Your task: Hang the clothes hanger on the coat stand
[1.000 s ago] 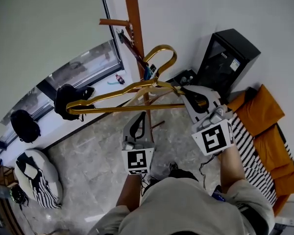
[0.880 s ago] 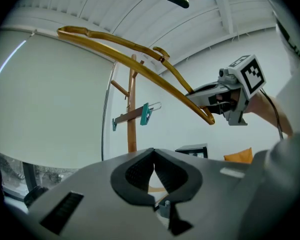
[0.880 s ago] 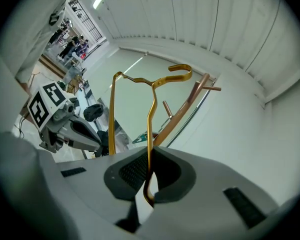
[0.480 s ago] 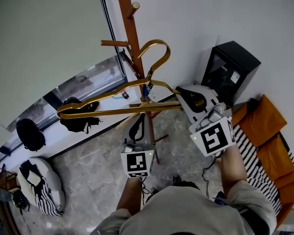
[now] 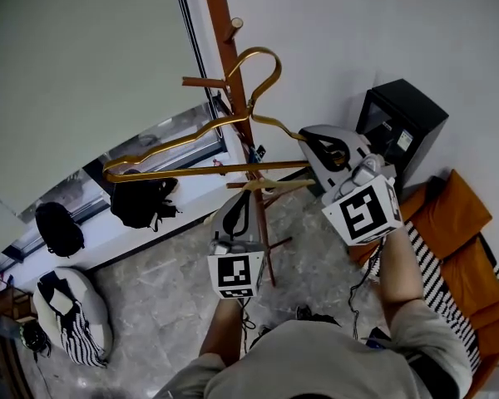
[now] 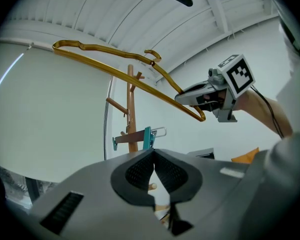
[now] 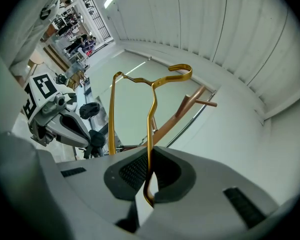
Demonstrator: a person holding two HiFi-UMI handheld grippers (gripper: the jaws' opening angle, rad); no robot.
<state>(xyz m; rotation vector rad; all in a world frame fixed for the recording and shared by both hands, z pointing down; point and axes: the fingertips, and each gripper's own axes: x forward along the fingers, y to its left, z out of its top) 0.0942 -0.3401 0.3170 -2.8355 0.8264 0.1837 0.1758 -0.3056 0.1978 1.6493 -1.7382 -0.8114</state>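
Beside the coat stand, the hanger hangs at peg height.
Right tongs clamp its end; its bar runs leftward past the pole, hook near a peg; left tongs closed, empty, below.

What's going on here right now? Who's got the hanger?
A person is working with a gripper in each hand. The right gripper has its fingers shut on one end of the gold clothes hanger and holds it up beside the wooden coat stand. The hanger's hook looks close to the pegs but not yet on one. The left gripper is shut and empty, lower down in front of the stand.
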